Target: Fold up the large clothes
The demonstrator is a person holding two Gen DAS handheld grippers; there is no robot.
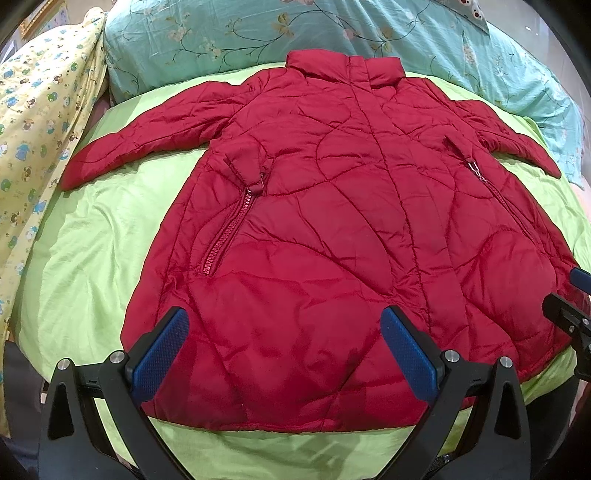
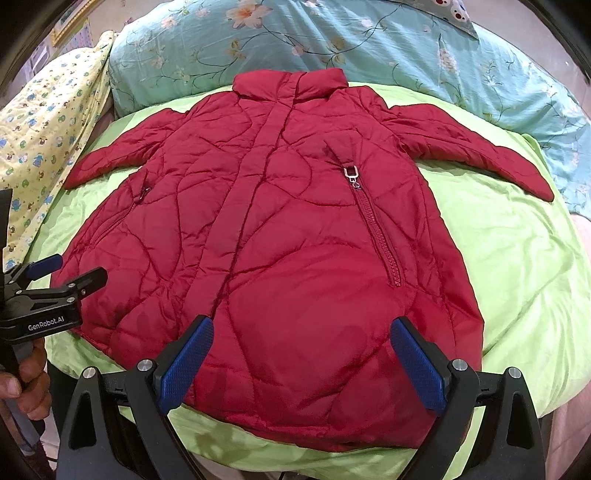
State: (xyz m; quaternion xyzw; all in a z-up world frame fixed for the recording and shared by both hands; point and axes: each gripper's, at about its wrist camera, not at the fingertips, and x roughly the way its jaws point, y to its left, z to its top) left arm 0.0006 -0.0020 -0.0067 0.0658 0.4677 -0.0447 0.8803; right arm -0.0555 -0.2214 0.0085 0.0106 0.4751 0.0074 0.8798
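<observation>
While both grippers hover with fingers spread at the bed's near edge, left gripper [image 1: 284, 350] and right gripper [image 2: 301, 363], the red quilted jacket [image 1: 332, 229] lies flat, front up, sleeves outstretched, on the green sheet [image 1: 92, 240]; collar toward the floral pillow [image 1: 221, 37].

Bare green sheet [image 1: 92, 240] flanking jacket [image 1: 332, 240], pillows [image 1: 221, 37] probably blocking beyond

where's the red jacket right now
The red jacket lies spread flat, front up, on the green sheet, collar toward the floral pillows, hem nearest both open claws.
</observation>
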